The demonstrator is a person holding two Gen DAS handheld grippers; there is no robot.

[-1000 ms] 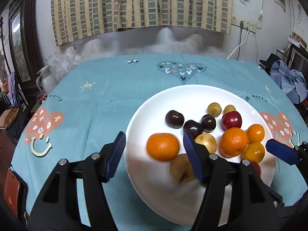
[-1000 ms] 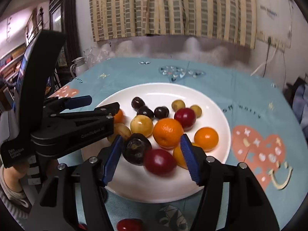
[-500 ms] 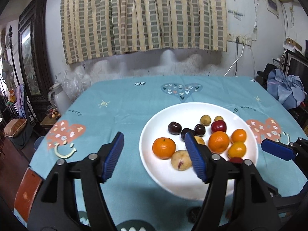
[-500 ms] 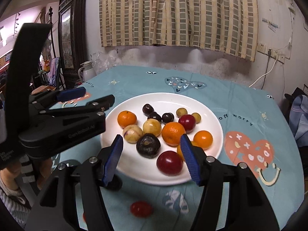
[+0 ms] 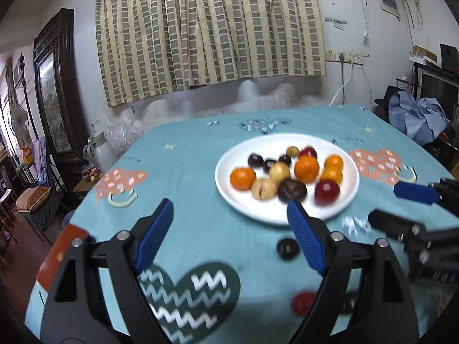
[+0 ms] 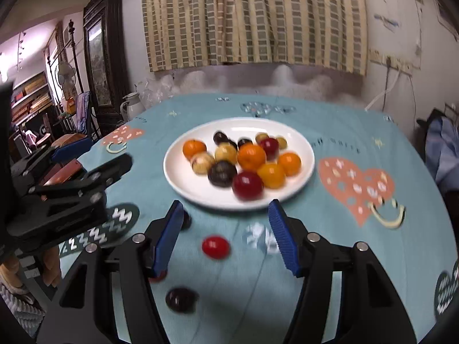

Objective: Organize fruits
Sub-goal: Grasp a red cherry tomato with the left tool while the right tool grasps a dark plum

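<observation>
Right wrist view: right gripper (image 6: 225, 236) is spread wide with nothing in it, left gripper (image 5: 229, 239) same deal. A red fruit (image 6: 215, 246) and a dark plum (image 6: 180, 299) sit loose on the teal tablecloth (image 6: 338, 223), near the white plate (image 6: 183, 180) piled with fruit.

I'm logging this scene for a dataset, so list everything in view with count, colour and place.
plate: one, white, centre of the table.
oranges: four, orange, on the plate.
red fruits on plate: two, dark red.
dark fruits on plate: about four, purple-black.
pale fruits: about four, yellowish, on the plate.
loose red fruit: at least one, on the cloth before the plate.
loose dark fruits: at least two, on the cloth.
tablecloth: one, teal, patterned.
curtain: one, checked, behind.
jug: one, white, far left.
left tool: open, empty.
right tool: open, empty.
</observation>
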